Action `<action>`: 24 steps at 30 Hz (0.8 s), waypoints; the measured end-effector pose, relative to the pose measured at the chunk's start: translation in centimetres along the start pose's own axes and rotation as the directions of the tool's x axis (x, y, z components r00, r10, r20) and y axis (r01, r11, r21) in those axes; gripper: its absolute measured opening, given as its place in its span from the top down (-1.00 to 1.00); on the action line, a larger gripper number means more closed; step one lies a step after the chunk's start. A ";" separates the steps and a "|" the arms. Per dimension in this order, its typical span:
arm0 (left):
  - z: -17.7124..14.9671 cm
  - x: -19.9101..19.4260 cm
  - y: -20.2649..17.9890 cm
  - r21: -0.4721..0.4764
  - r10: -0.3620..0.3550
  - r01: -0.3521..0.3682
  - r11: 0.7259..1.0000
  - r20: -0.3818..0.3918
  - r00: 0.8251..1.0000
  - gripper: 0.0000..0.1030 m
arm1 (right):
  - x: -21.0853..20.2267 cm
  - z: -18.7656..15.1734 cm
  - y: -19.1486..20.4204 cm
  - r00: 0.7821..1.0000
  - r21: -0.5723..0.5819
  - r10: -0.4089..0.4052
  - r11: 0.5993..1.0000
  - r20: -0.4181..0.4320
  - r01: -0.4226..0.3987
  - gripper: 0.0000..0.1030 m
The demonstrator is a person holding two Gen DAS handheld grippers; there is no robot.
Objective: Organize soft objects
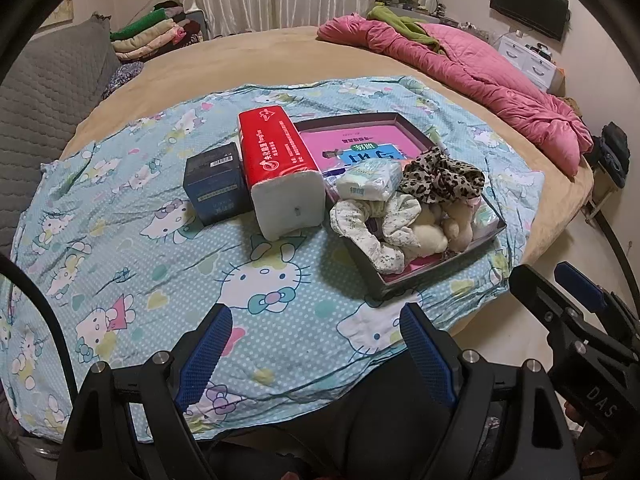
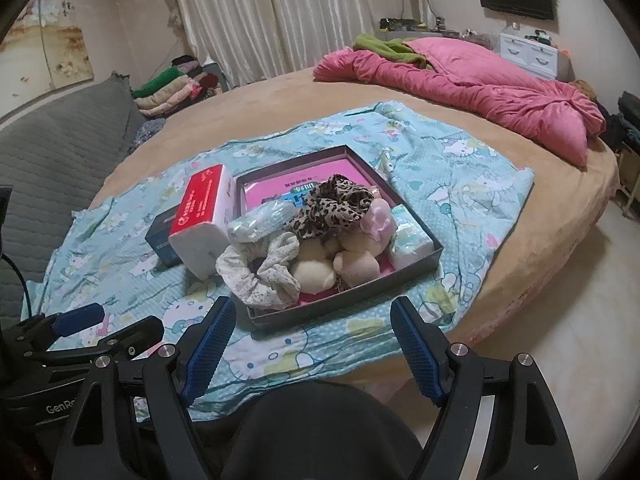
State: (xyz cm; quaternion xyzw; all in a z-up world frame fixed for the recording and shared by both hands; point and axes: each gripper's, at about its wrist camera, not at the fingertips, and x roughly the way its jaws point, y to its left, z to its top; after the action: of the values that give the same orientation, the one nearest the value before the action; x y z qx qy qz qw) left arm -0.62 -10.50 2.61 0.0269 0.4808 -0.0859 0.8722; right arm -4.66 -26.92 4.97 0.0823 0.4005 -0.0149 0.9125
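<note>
A shallow grey box (image 1: 416,280) (image 2: 344,305) with a pink bottom lies on a blue cartoon-cat sheet (image 1: 120,216) (image 2: 460,184). It holds a leopard-print scrunchie (image 1: 440,178) (image 2: 336,204), a floral scrunchie (image 1: 372,232) (image 2: 260,276), a cream plush toy (image 1: 436,228) (image 2: 336,266) and small tissue packs (image 1: 370,182) (image 2: 410,242). A red tissue pack (image 1: 280,168) (image 2: 202,216) and a dark blue box (image 1: 214,188) (image 2: 162,242) stand left of it. My left gripper (image 1: 316,350) and right gripper (image 2: 314,342) both hover open and empty near the sheet's front edge.
The sheet covers part of a round tan bed (image 1: 248,52) (image 2: 560,216). A pink quilt (image 1: 480,80) (image 2: 480,80) lies at the far right. A grey padded headboard (image 1: 44,92) is on the left, with folded clothes (image 1: 152,36) behind it. Pale floor (image 2: 560,340) lies to the right.
</note>
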 end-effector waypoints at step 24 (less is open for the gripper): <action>-0.5 2.5 1.0 -0.008 0.013 -0.014 1.000 -0.014 1.000 -0.66 | 1.5 -0.6 0.1 0.999 -0.009 -0.019 1.000 -0.031 0.019 -0.57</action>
State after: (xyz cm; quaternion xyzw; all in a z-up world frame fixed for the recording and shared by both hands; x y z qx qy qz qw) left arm 0.50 -9.76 0.17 0.0272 0.4871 -0.0779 0.8694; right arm -4.08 -26.61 3.47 0.0747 0.4152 -0.0205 0.9064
